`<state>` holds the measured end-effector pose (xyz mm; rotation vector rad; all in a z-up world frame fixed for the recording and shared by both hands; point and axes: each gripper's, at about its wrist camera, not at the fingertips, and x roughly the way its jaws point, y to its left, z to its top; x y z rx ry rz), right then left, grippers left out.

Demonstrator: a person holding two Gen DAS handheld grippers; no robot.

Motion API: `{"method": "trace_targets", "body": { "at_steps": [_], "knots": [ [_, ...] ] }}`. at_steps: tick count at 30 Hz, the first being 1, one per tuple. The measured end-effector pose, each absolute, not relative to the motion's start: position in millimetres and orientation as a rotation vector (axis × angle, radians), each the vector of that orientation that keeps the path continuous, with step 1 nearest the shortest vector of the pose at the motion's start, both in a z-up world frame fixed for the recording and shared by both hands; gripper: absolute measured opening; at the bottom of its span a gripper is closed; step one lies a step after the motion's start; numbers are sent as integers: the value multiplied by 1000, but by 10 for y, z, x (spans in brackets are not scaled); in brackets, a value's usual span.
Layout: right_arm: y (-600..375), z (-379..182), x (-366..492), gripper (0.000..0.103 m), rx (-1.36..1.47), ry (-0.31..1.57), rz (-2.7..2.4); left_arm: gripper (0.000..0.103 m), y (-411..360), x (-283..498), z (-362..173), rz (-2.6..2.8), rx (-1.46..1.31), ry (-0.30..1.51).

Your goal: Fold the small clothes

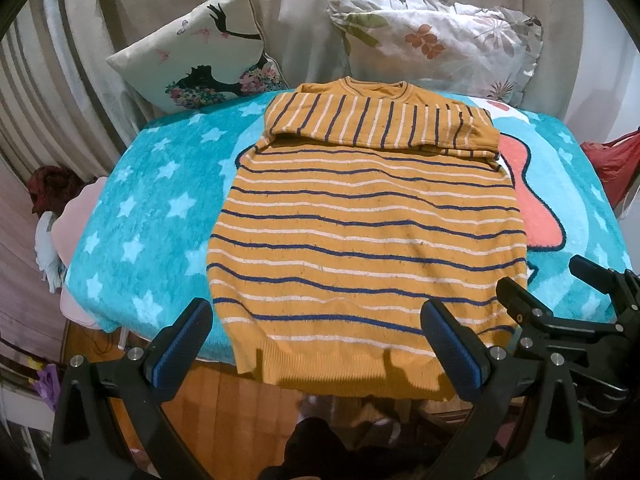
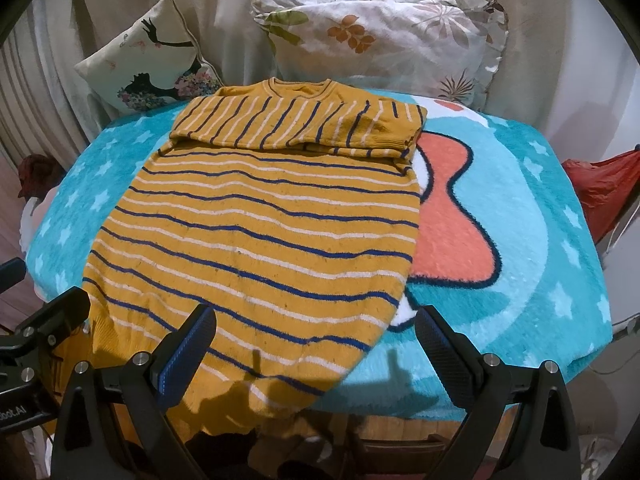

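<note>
Mustard striped sweater (image 1: 360, 232) lies flat on teal blanket (image 1: 160, 200), sleeves folded across.

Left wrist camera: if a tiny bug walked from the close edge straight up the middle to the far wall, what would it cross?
Ribbed hem → striped sweater body → folded sleeves → collar → curtain.
</note>
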<state>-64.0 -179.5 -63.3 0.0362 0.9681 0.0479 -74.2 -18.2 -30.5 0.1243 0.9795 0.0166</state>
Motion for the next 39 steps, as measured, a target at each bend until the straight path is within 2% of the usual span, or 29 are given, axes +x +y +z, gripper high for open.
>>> {"method": "trace_targets", "body": {
  "at_steps": [39],
  "knots": [
    [-1876, -439, -1037, 101, 79, 871, 17, 103, -162, -1021, -170, 0, 141, 944]
  ]
}}
